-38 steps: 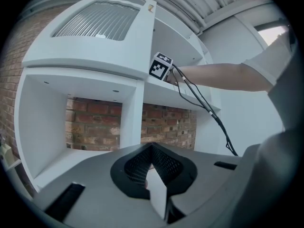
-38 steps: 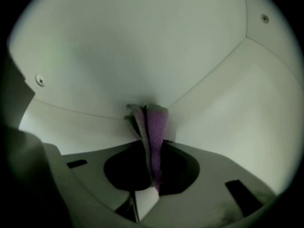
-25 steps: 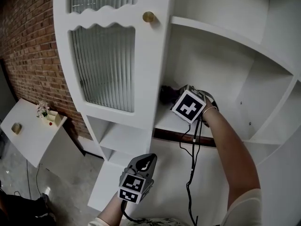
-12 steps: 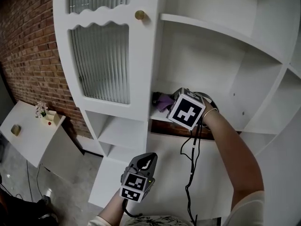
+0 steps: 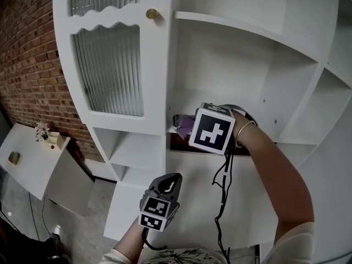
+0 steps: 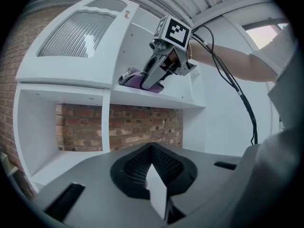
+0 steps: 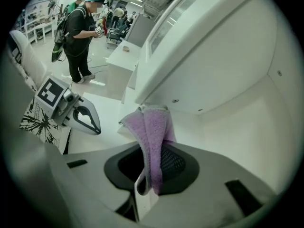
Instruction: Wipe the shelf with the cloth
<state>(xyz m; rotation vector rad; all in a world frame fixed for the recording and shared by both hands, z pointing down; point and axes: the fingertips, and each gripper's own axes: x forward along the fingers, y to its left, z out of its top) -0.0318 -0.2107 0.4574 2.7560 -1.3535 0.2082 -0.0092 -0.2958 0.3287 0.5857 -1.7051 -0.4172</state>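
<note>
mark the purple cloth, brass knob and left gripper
purple cloth (image 7: 153,139): right gripper view, fold above the jaws
brass knob (image 5: 151,14): head view, its round face
left gripper (image 5: 174,179): head view, tips of its jaws

Purple fluffy cloth (image 7: 154,137), folded in thick layers, pinched at one end in right gripper (image 7: 148,185), other end pressed on shelf (image 6: 161,99). Lying at left end of this white, flat board, close to front edge.

The cloth (image 5: 180,120) lies on the shelf (image 6: 175,100) at your twelve o'clock; your left hand-held gripper (image 5: 170,182) sits below at six o'clock.
</note>
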